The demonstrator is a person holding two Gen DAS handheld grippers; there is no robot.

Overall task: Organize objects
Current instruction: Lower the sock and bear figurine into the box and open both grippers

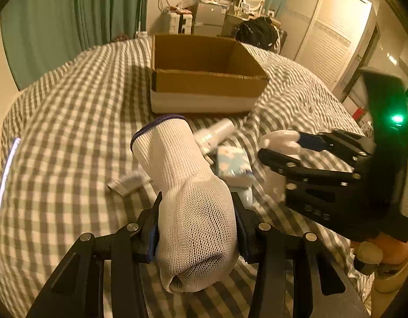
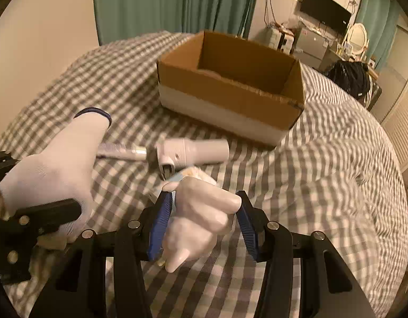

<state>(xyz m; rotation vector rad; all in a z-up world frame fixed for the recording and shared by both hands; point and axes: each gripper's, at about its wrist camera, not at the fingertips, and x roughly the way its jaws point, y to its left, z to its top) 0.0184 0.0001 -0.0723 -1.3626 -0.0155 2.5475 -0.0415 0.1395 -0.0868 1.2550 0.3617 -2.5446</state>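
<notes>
My left gripper (image 1: pixel 196 225) is shut on a white knit glove (image 1: pixel 188 190) with a dark cuff, held above the checked bed; the glove also shows in the right wrist view (image 2: pixel 58 169). My right gripper (image 2: pixel 204 217) is shut on a pale rubbery hand-shaped toy (image 2: pixel 201 212), seen from the left wrist too (image 1: pixel 280 140). An open cardboard box (image 1: pixel 204 79) (image 2: pixel 230 92) stands on the bed ahead. On the bed lie a white hair-dryer-like device (image 2: pixel 193 151), a tube (image 2: pixel 121 151), a floral tissue pack (image 1: pixel 233 164) and a small sachet (image 1: pixel 129 182).
The grey-and-white checked bedspread (image 2: pixel 336 159) fills both views. Green curtains (image 1: pixel 71 13), a wardrobe (image 1: pixel 328 34), a TV (image 2: pixel 325 10), a desk with a mirror (image 2: pixel 357 37) and a black bag (image 1: pixel 256 31) stand beyond the bed.
</notes>
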